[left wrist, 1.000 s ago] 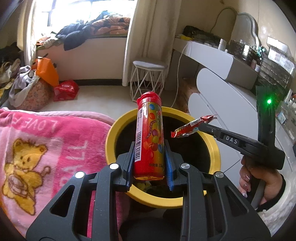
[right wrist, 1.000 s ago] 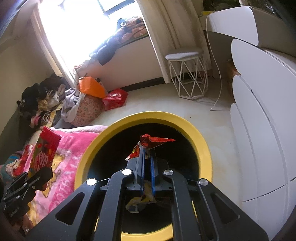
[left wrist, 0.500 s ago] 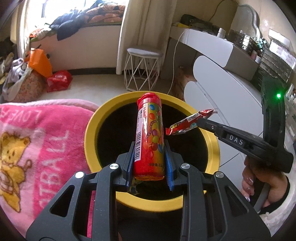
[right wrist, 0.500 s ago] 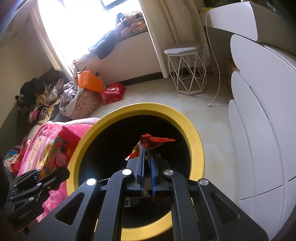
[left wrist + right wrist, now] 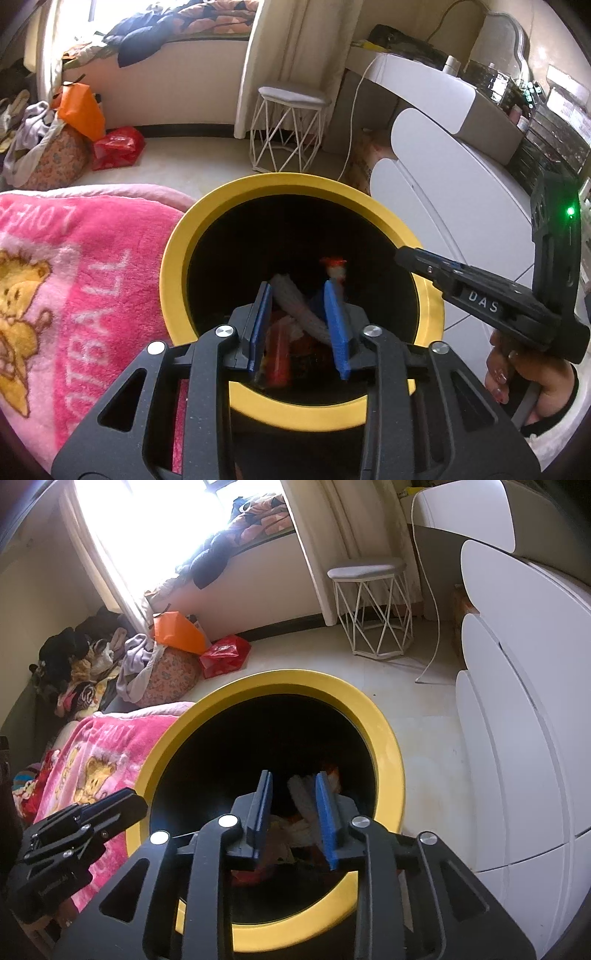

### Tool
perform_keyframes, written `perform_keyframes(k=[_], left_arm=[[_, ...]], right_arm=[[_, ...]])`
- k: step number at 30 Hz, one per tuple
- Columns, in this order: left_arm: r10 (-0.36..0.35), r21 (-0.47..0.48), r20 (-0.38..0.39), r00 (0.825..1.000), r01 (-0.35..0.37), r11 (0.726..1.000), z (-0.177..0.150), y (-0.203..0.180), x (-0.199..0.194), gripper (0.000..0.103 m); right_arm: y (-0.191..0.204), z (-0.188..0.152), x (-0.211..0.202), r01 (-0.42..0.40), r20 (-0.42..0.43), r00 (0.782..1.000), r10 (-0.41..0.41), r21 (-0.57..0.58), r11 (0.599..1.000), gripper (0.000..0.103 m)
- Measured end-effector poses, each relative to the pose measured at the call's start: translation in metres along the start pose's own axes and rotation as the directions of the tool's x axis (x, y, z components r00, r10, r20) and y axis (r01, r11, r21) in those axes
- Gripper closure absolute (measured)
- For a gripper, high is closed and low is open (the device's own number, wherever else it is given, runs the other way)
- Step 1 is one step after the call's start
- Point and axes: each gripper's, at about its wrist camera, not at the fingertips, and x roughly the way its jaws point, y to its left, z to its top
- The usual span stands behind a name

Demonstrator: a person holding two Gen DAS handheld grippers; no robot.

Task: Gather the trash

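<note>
Bedding in pink (image 5: 74,295) is lying just beside the yellow-rimmed bin (image 5: 173,266), over which you are holding both grippers with their jaws spread and nothing between them. Your left gripper (image 5: 300,317) is looking down on a red candy tube (image 5: 277,350) and a white roll (image 5: 295,302) among the trash, while your right gripper (image 5: 291,808) is seeing only pale scraps (image 5: 303,794) there.

yellow-rimmed bin (image 5: 173,280) | upright | trash (image 5: 295,310) piled at bottom
</note>
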Motion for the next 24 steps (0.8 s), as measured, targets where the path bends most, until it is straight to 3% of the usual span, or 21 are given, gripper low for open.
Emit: perform_keyframes(k=[9, 16, 19, 24], left_arm=[[0.031, -0.025, 0.040, 0.999, -0.030, 0.999, -0.002, 0.007, -0.020, 0.037], [0.077, -0.054, 0.089, 0.993, -0.072, 0.996, -0.012, 0.023, -0.052, 0.018], [0.097, -0.069, 0.108, 0.989, -0.090, 0.994, -0.015, 0.030, -0.065, 0.011], [0.133, -0.097, 0.131, 0.982, -0.121, 0.988, -0.025, 0.044, -0.088, 0.011]], right_arm=[[0.003, 0.001, -0.010, -0.001, 0.031, 1.000, 0.002, -0.040, 0.999, 0.053], [0.023, -0.005, -0.028, -0.013, 0.075, 0.997, 0.021, -0.099, 0.995, 0.035], [0.039, -0.011, -0.037, -0.027, 0.096, 0.995, 0.040, -0.139, 0.990, 0.027], [0.065, -0.019, -0.049, -0.035, 0.136, 0.989, 0.064, -0.204, 0.978, 0.014]])
